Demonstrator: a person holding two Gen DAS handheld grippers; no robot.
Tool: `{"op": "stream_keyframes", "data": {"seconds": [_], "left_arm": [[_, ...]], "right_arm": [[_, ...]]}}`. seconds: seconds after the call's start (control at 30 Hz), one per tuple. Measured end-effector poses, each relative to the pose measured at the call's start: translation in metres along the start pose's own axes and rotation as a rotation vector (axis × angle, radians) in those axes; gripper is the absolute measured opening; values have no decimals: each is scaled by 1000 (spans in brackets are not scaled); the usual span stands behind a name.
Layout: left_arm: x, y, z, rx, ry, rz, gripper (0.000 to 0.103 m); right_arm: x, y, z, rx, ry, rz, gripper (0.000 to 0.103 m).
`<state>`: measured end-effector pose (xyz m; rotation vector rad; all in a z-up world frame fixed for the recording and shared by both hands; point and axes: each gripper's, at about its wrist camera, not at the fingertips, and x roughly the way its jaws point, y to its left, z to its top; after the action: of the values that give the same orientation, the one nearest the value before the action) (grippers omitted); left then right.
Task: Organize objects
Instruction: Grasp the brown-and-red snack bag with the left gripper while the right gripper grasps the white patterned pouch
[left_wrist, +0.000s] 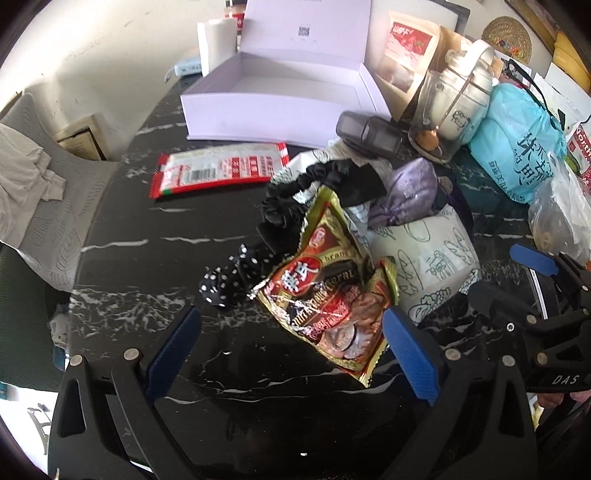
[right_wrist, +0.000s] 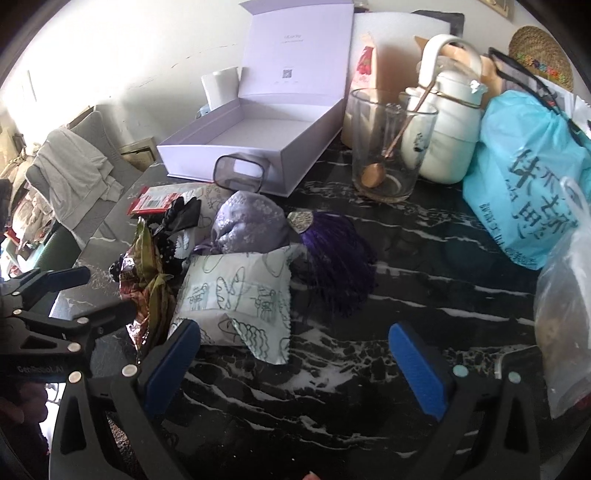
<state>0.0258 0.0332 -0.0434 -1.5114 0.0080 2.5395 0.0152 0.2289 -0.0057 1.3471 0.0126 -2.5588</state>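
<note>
Blue-padded left tool (left_wrist: 291, 347) spread wide, holding nothing — gold-and-red snack packet (left_wrist: 332, 295) flat on the black marble counter (left_wrist: 147, 266) between its fingers, hard against the right one, long axis slanting away to the upper left. Right tool (right_wrist: 295, 362) equally wide and empty, further off beside the printed pouch (right_wrist: 229, 295). Beyond, well apart — open lilac box (left_wrist: 280, 92), likely the destination.

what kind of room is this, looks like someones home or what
Most likely a lived-in home, a dining or living area. A black marble table is cluttered with a white kettle, snack packets and an open box, and clothes lie draped over a chair.
</note>
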Motion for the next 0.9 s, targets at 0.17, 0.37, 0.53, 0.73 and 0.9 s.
{"op": "stream_keyframes", "data": {"seconds": [0.17,0.37,0.53,0.73,0.9], "left_arm": [[10,2,2,0,23,-46,98],[16,3,9,4,26,-78,95],[22,8,14,-18,28,-129,92],[28,13,15,-51,11,-197,78],[22,6,15,-5,-20,-187,61]], "right_arm": [[13,4,3,-17,30,57,101],[23,7,9,-12,63,140,95],[30,7,12,5,87,201,88],[38,12,12,-6,108,278,70],[36,21,11,-40,81,283,59]]}}
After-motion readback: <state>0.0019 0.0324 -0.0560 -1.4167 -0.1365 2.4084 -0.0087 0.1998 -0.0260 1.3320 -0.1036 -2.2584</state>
